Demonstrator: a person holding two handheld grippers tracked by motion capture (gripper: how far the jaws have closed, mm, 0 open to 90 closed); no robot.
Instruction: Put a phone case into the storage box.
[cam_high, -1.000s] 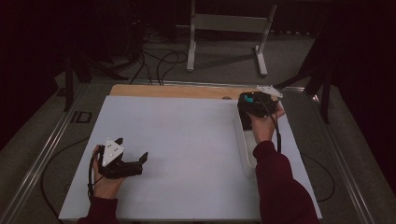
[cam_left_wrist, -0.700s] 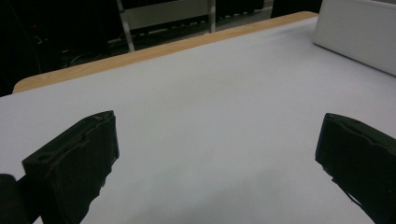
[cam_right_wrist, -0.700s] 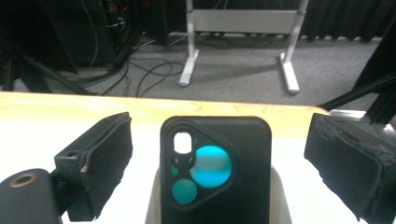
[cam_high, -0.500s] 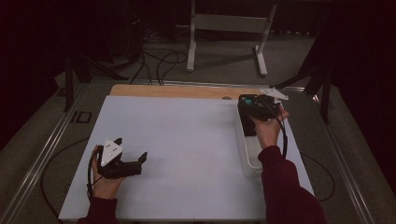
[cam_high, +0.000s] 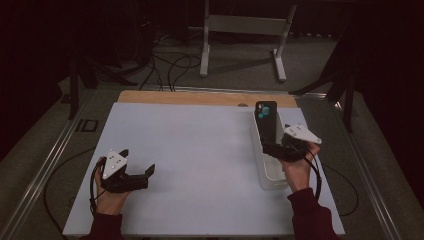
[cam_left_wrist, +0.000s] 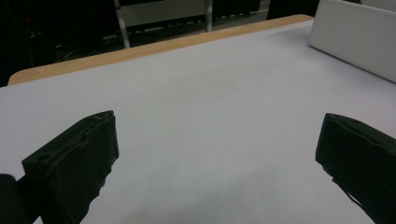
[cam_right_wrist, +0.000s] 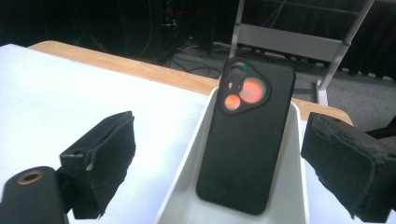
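A black phone (cam_high: 266, 121) with round teal camera lenses stands leaning in the far end of a long white tray (cam_high: 270, 175) on the right of the table. In the right gripper view the phone (cam_right_wrist: 247, 140) rests back-side out against the tray's (cam_right_wrist: 187, 186) end wall. My right gripper (cam_high: 273, 146) is open just nearer than the phone, with its jaws spread on either side of the tray (cam_right_wrist: 222, 135) and apart from the phone. Resting low over the bare white mat at the front left, my left gripper (cam_high: 137, 162) is open and holds nothing (cam_left_wrist: 219, 144).
A white mat (cam_high: 190, 160) covers the table, with a wooden strip (cam_high: 200, 97) along the far edge. Behind the table are a metal stand (cam_high: 245, 30) and floor cables (cam_high: 170, 62). The tray's side wall (cam_left_wrist: 355, 37) is at the upper right of the left gripper view.
My right gripper has let go of the phone at the tray's far end and drawn back toward the person. The phone stays propped there. The left gripper has not moved.
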